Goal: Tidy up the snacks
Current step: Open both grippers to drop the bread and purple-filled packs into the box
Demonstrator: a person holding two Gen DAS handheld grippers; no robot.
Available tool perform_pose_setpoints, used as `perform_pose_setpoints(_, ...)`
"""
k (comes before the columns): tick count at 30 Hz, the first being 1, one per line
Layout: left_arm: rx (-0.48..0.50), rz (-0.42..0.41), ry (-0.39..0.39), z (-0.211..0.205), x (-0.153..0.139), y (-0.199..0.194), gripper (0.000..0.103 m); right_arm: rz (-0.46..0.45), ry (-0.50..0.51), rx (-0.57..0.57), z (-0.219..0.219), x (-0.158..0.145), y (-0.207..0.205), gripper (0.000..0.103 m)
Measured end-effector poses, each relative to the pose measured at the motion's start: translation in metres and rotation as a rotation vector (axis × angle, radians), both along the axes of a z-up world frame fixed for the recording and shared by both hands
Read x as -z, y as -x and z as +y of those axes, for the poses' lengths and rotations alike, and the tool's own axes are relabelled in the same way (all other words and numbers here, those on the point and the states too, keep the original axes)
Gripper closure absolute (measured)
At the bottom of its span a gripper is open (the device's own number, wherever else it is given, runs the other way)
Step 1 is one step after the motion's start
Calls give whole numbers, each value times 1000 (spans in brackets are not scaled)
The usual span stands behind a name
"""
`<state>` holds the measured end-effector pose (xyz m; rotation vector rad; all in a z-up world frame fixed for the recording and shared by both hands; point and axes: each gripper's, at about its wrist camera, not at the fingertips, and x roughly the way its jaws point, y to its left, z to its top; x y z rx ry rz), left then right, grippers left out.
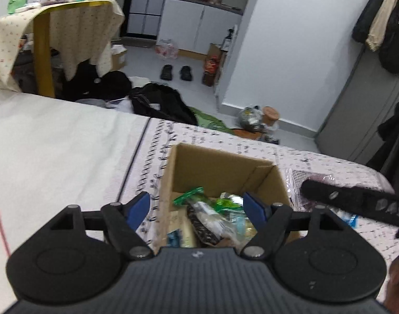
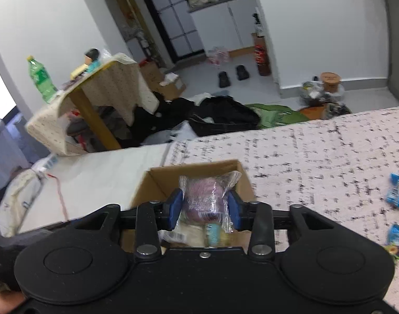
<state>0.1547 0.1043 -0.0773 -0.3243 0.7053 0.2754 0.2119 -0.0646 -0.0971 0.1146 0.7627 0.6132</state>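
An open cardboard box (image 1: 215,170) stands on the patterned bedspread with several snack packets (image 1: 212,217) lying inside it. My left gripper (image 1: 198,206) hovers over the box's near side, open, its blue pads wide apart with nothing held between them. My right gripper (image 2: 205,209) is shut on a purple snack in clear wrapping (image 2: 203,196), held above the box (image 2: 163,180). In the left wrist view one of the right gripper's fingers (image 1: 330,193) reaches in from the right, just past the box's right wall. Blue snack packets (image 2: 397,191) lie loose on the bedspread to the right.
The bed's far edge runs behind the box. Beyond it, dark bags (image 1: 160,104) and green cloth lie on the floor. A cloth-covered table (image 2: 108,83) with a green bottle (image 2: 41,78) stands at the left. A pair of slippers (image 1: 176,72) sits further back.
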Motion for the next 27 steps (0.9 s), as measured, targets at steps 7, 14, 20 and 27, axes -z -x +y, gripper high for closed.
perform_pose_setpoints(7,12,22,-23,-8,-1,7,18,-45,13,27,-20,-9,5,34)
perform_pose_setpoints(14,-9,5,-64,-24,-6,6,0,-56,22,77,-54,-10,8,15)
perform_pose_setpoints(20,25,-12,-27,-41,-10,1,0,-60,50,103,-85,-11,11,7)
perform_pose_setpoints(27,95,-16,-6,-69,-11,-5,0,-67,67,132,-119,-14,11,0)
